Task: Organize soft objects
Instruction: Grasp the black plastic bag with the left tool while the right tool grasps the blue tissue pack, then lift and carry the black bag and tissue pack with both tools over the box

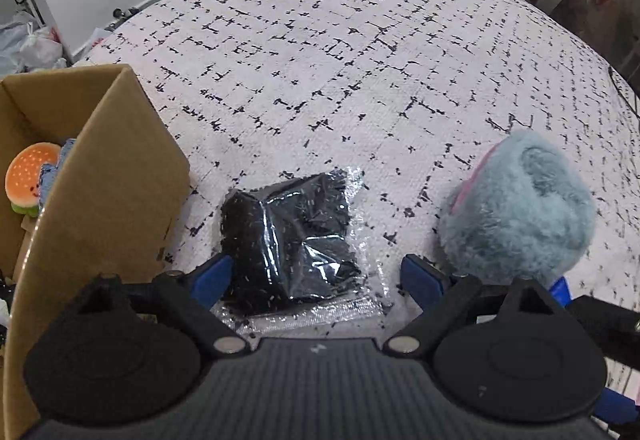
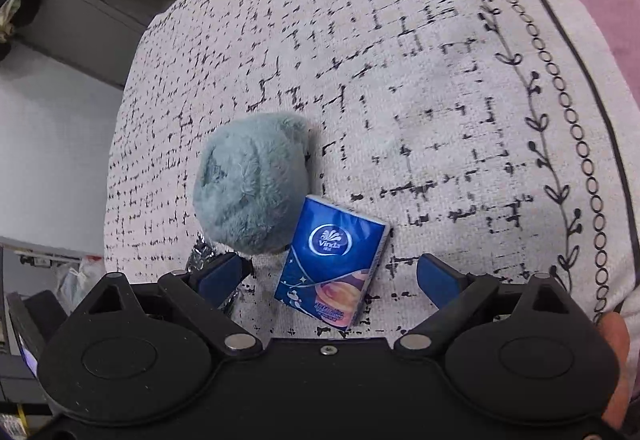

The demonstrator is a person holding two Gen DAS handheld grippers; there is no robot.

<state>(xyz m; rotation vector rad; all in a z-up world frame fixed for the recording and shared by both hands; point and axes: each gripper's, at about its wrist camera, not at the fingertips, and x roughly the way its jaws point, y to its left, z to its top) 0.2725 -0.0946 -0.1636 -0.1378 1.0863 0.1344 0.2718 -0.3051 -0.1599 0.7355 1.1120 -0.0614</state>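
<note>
Black packet (image 1: 292,240) lies between spread left jaws.

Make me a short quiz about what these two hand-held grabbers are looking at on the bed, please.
1. True or false: the left gripper is clamped shut on the black item in a clear plastic bag.
2. Which thing lies between the open right gripper fingers: A the fluffy blue plush, B the blue tissue pack, C a cup?
3. What toy shows inside the cardboard box?

Key: 1 false, its jaws stand open around the bag. 2 B. 3 a hamburger plush.
</note>
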